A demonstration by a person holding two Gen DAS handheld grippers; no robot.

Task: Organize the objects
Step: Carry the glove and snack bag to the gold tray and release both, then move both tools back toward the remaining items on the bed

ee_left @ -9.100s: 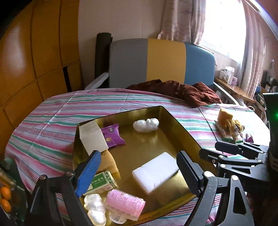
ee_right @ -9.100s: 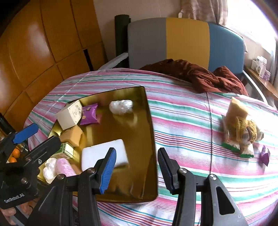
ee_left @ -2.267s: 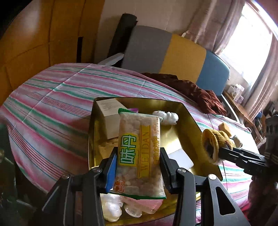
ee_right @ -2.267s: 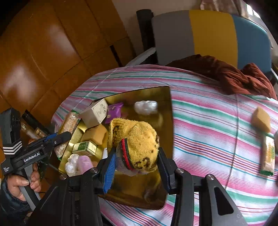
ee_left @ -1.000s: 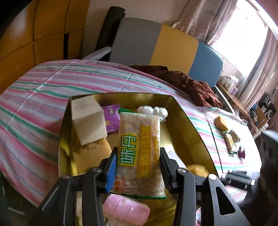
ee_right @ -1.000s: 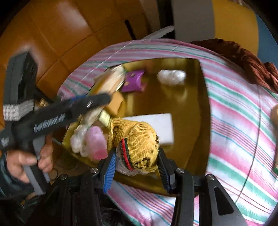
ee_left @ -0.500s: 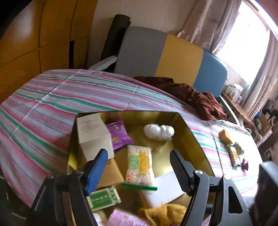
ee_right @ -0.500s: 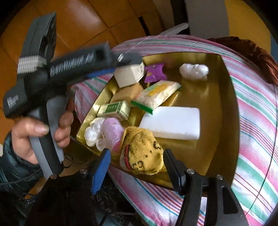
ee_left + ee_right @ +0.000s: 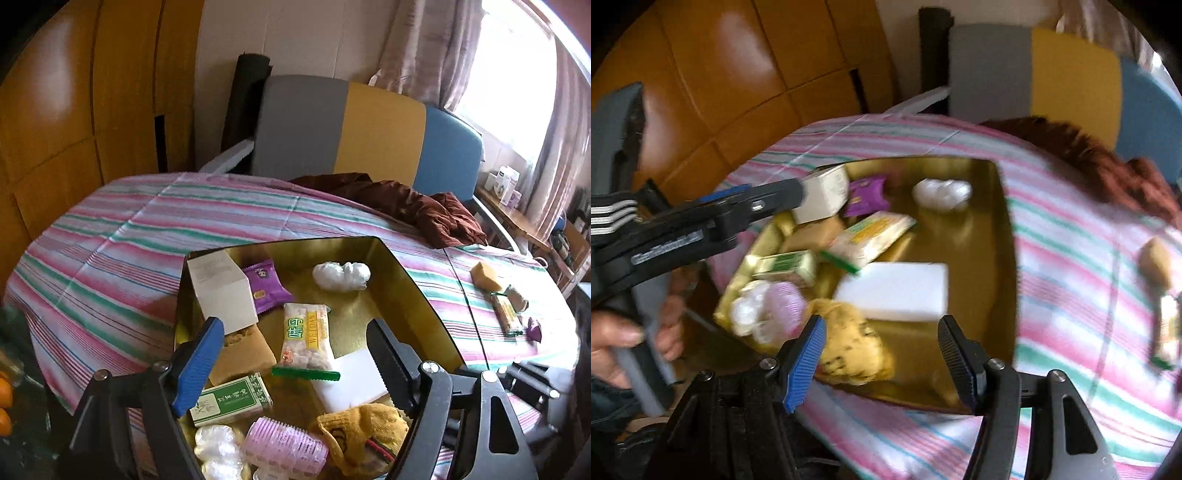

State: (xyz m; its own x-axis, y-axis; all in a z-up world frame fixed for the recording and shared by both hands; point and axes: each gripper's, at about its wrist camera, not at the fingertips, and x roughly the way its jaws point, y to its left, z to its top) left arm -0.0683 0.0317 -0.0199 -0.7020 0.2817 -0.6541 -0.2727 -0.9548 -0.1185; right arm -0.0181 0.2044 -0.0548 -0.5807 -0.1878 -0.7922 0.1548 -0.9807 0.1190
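Gold-coloured and shiny, a shallow metal tray (image 9: pixel 413 291) is seen beyond both pairs of fingers. The left gripper (image 9: pixel 295 350) is opening wider, nothing pinched; a clear snack packet with green trim (image 9: pixel 306 334) lies flat between and just past its fingers. The right gripper (image 9: pixel 881 350) is spread, empty; a yellow knitted sock (image 9: pixel 855 345) lies beside its blue finger.
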